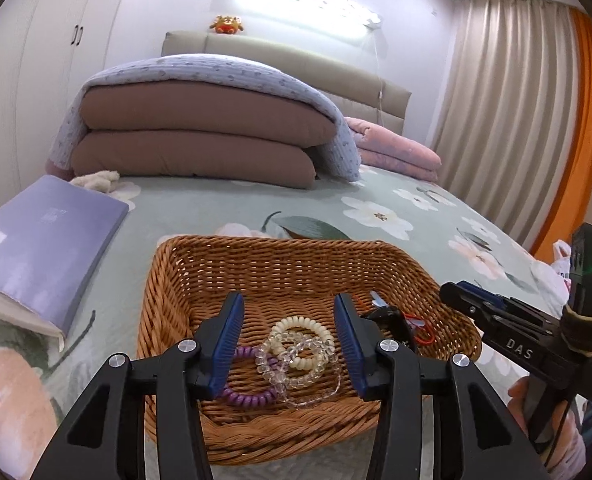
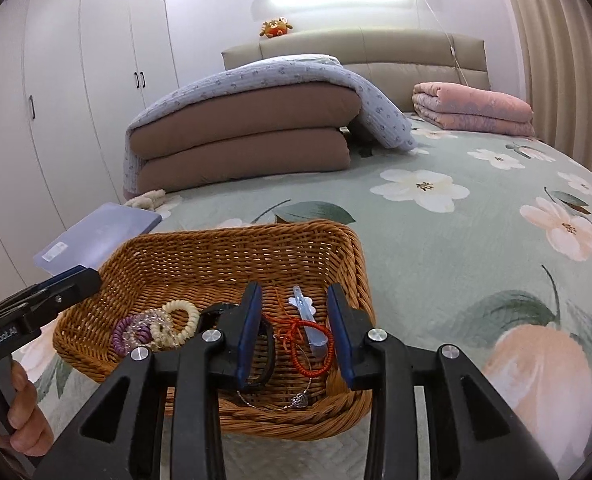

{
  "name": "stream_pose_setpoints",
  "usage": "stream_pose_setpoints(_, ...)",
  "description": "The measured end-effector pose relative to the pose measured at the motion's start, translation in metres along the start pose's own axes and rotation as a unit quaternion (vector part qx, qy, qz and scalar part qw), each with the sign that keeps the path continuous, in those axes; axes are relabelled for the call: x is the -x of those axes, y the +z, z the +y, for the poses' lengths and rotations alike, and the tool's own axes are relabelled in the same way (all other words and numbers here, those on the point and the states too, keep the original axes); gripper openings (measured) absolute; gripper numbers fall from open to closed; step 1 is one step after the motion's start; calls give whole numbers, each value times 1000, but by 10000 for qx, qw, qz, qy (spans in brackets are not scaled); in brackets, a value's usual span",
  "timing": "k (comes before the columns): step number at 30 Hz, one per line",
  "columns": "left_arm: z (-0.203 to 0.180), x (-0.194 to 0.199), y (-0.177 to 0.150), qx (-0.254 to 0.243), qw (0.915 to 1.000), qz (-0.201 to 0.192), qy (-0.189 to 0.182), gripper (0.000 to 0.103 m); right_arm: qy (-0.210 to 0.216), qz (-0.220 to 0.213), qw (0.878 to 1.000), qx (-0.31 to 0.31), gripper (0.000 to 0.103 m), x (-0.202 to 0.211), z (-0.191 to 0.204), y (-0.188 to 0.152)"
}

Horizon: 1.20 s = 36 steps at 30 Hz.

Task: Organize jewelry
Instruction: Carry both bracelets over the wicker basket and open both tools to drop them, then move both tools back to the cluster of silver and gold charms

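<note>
A wicker basket point(image 1: 256, 264) sits on the floral bedspread. My left gripper point(image 1: 290, 320) is open above its left half. Between its blue pads, untouched, a cream coil bracelet point(image 1: 299, 330), a clear bead bracelet point(image 1: 296, 364) and a purple coil tie point(image 1: 252, 394) lie on the basket floor. My right gripper point(image 2: 294, 308) is open over the right half of the basket point(image 2: 216, 256). Below it lie a red cord bracelet point(image 2: 311, 344), a pale blue hair clip point(image 2: 307, 312), a black band point(image 2: 268, 344) and a silver chain with a heart charm point(image 2: 299, 400). Neither gripper holds anything.
A flat purple box point(image 1: 44, 240) lies on the bed left of the basket. Stacked brown quilts point(image 1: 200, 136) under a blue cover lie farther back, with a folded pink blanket point(image 2: 471, 108) by the headboard. White wardrobes stand on the left, curtains point(image 1: 515, 120) on the right.
</note>
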<state>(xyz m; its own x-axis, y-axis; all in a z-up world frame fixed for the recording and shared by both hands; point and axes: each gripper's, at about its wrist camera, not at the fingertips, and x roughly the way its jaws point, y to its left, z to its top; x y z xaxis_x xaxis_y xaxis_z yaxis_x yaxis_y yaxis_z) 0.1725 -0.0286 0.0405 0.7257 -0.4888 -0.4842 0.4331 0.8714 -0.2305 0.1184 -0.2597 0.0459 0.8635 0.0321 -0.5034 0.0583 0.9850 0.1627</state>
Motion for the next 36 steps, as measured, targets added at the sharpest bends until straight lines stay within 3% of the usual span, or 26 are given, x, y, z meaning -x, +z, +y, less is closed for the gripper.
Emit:
stream_pose_setpoints(5,-4,10,-2,-28,10000,-67,5,48,-10,-326,9995,26,37,27,6,-2)
stream_pose_setpoints(9,-14,32,-10,-105,9998,-68,-159,48,265,-340,9991,-7,37,62,16,-15)
stream_pose_setpoints(13,-24,68,-37,-217,9992,43,-331,48,508,30,9986,107,37,83,30,-51)
stream_pose_setpoints(17,-30,84,-67,-345,9976,472,-363,48,594,642,9952,446,37,90,49,-92)
stream_pose_setpoints(20,-32,78,-88,-537,9952,819,-89,48,560,918,9920,667,37,96,56,-112)
stream_pose_setpoints(26,-17,42,-108,-213,9875,1557,-127,48,673,1215,9856,964,37,95,65,-132)
stream_pose_setpoints(31,-20,43,-112,-320,9866,1579,-255,48,728,1484,9801,1100,37,85,71,-139)
stream_pose_setpoints(36,-28,36,-117,-580,9840,1686,22,47,546,1573,9768,1343,37,81,85,-140)
